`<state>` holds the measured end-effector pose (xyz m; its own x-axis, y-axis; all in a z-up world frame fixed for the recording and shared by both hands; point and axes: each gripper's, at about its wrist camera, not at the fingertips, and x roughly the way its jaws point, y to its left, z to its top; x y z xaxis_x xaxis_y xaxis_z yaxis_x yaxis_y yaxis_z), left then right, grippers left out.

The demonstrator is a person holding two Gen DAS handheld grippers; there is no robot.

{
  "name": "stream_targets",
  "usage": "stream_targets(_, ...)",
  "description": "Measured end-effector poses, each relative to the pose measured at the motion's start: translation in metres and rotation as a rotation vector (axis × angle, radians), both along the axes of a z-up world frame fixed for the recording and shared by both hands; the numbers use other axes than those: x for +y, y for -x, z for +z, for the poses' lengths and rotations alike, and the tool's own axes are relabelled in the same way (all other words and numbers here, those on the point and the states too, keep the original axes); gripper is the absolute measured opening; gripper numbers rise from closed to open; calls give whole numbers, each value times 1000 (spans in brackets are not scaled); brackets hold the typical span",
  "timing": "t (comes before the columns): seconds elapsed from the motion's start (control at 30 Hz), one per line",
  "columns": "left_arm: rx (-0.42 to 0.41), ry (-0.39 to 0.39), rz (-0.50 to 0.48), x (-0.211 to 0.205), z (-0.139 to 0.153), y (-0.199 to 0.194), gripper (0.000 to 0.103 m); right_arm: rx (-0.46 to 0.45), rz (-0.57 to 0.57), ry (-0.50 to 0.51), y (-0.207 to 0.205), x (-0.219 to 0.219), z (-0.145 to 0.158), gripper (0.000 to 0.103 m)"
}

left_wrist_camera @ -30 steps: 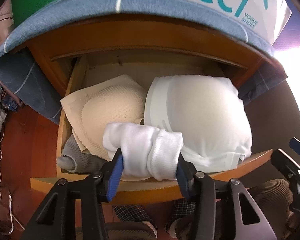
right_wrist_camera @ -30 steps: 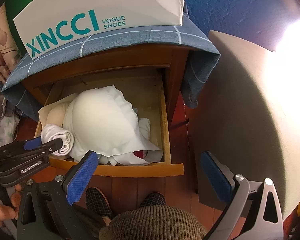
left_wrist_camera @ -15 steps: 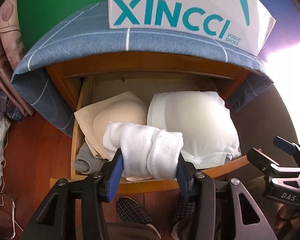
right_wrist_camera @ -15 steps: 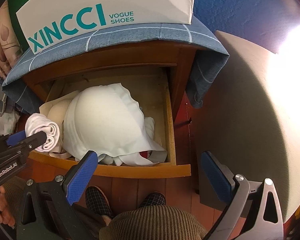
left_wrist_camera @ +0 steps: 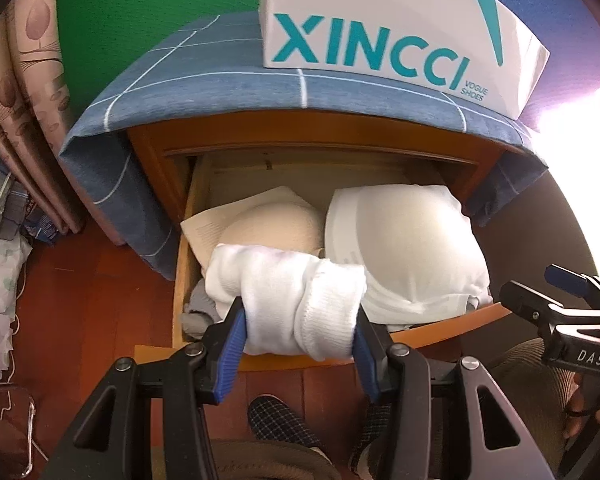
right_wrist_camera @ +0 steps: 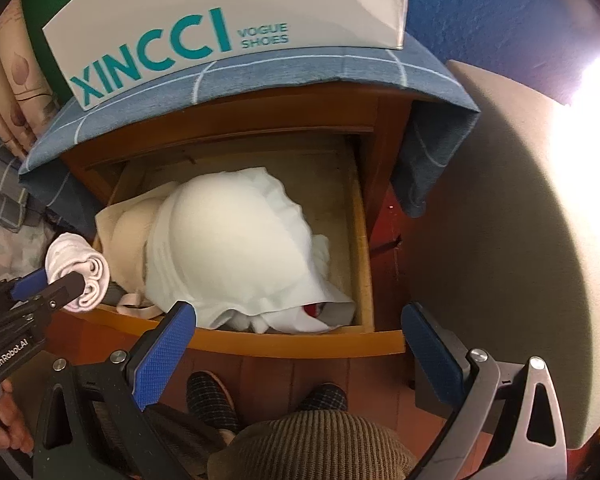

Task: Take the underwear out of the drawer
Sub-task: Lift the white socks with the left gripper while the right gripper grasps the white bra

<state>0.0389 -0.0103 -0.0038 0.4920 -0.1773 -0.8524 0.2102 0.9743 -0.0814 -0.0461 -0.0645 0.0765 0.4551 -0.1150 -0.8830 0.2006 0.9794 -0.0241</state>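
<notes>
Left wrist view: drawer fills mid-frame, white roll in front of it — long axis sideways, clamped between the left gripper pads, clear above the front rim. Right gripper gapes empty at lower frame.

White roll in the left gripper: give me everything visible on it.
The white roll is soft ribbed knit fabric, rolled into a stubby bundle with one cuff-like band folded over its right end. The right wrist view shows its end as a spiral of layers. It lies crosswise between the blue pads of the left gripper, which is shut on it, squeezing both ends. It is held above the front edge of the drawer, apparently clear of the other clothes inside.
</notes>
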Motion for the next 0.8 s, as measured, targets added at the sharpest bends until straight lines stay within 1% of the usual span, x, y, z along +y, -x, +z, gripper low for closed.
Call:
stream_targets(0.13, -17, -6, 18, 10, 1, 2, 49, 25, 37, -7, -8, 6, -1, 102)
stream_targets(0.27, -19, 17, 43, 18, 1, 2, 49, 50, 87, 12, -25, 13, -3, 102)
stream_targets(0.33, -26, 25, 51, 21, 1, 4, 49, 89, 107, 20, -37, 18, -8, 102)
stream_targets(0.43, -26, 30, 58, 23, 0, 5, 49, 133, 146, 4, -56, 27, -17, 102)
stream_targets(0.53, -27, 36, 65, 25, 0, 5, 49, 175, 165, 30, -74, 37, -29, 102)
stream_targets(0.63, -29, 35, 61, 25, 0, 5, 49, 189, 166, 48, -89, 45, -38, 102)
stream_targets(0.8, -17, 46, 62, 26, -2, 4, 49, 224, 157, 37, -107, 52, -56, 102)
